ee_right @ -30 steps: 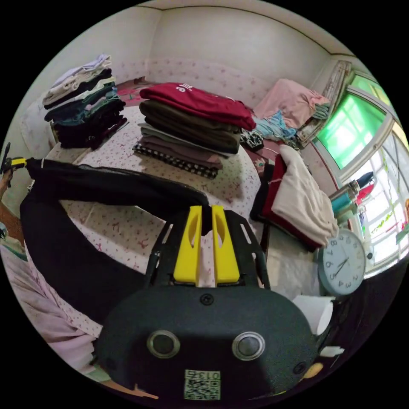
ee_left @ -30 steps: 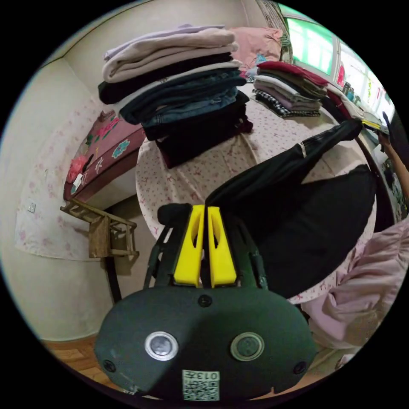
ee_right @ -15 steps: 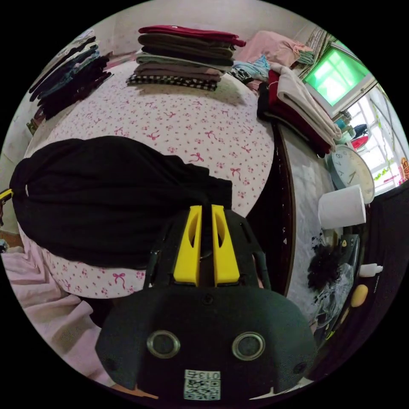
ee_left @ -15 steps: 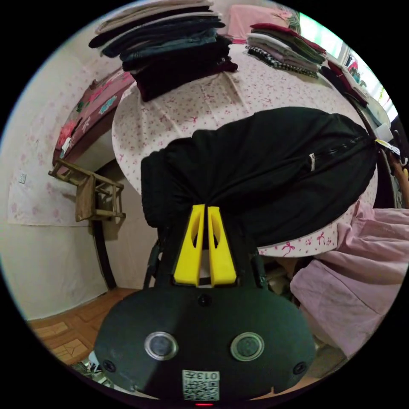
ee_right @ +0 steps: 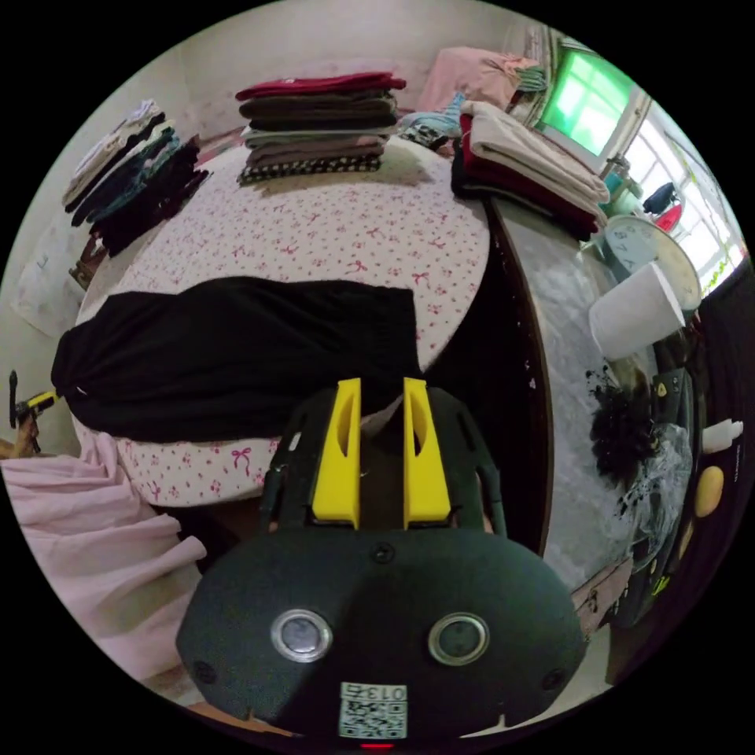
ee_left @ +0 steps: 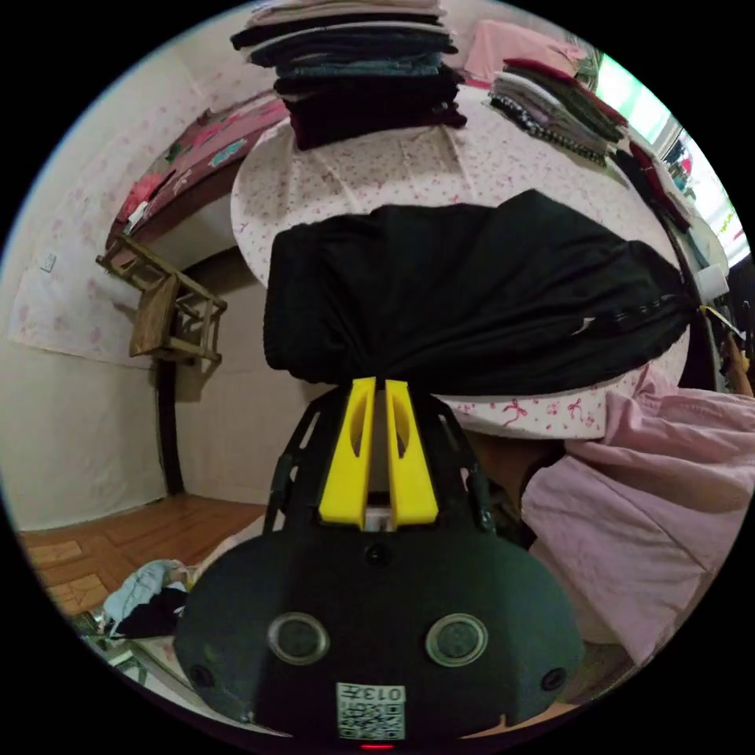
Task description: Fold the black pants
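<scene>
Pants (ee_left: 472, 299) front and centre here, black ones, spread in a broad band across the near edge of the round table (ee_left: 503, 173) with its bow-print cloth, one end drooping just over the rim. In the left gripper view the left gripper (ee_left: 374, 385) has its yellow jaws drawn close with only a thin slit between, and the black fabric gathers to a bunched point right at their tips, so it looks pinched there, though the exact contact is hard to make out. Over in the right gripper view the right gripper (ee_right: 376, 385) stands with jaws clearly parted, a gap between them and nothing gripped, the near corner of the black pants (ee_right: 236, 354) lying just beyond the tips on the table (ee_right: 330, 228). Far across the table, a stack of dark folded clothes (ee_left: 362, 71) sits on the left, and a second stack topped in red (ee_right: 318, 118) rests further along the far edge. A pink garment (ee_left: 653, 503) hangs near the table's edge on the right of the left gripper view. Off the table's right side in the right gripper view, a white roll (ee_right: 637, 311) and a clock (ee_right: 629, 244) lie on a side surface
</scene>
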Tool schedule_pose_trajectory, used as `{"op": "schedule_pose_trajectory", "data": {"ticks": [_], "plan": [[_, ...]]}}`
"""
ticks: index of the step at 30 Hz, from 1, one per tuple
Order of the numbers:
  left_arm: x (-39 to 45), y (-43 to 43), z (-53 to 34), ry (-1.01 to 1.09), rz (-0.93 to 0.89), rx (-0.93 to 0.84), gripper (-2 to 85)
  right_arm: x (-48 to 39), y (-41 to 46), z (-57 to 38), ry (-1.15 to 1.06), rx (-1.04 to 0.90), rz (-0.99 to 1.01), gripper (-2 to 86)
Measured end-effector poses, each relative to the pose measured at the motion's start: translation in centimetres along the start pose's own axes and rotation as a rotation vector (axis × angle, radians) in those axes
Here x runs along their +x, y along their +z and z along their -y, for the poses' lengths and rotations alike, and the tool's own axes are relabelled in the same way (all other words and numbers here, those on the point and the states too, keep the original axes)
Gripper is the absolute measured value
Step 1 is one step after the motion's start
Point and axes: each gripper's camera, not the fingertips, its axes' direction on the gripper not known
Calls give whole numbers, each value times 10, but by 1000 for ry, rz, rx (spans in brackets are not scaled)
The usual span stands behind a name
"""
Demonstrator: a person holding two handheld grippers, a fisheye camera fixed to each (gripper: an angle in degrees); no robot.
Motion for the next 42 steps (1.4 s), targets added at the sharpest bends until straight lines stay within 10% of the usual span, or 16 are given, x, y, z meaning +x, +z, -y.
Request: {"op": "schedule_pose_trajectory", "data": {"ticks": [14, 25, 42], "plan": [[251, 27, 69, 743, -120, -22, 78, 35, 39, 20, 65, -37, 169, 82], [275, -23, 67, 789, -261, 30, 10, 70, -7, 6, 68, 116, -37, 51], [283, -20, 40, 773, -134, -66, 23, 67, 1, -84, 363, 37, 182, 68]]}}
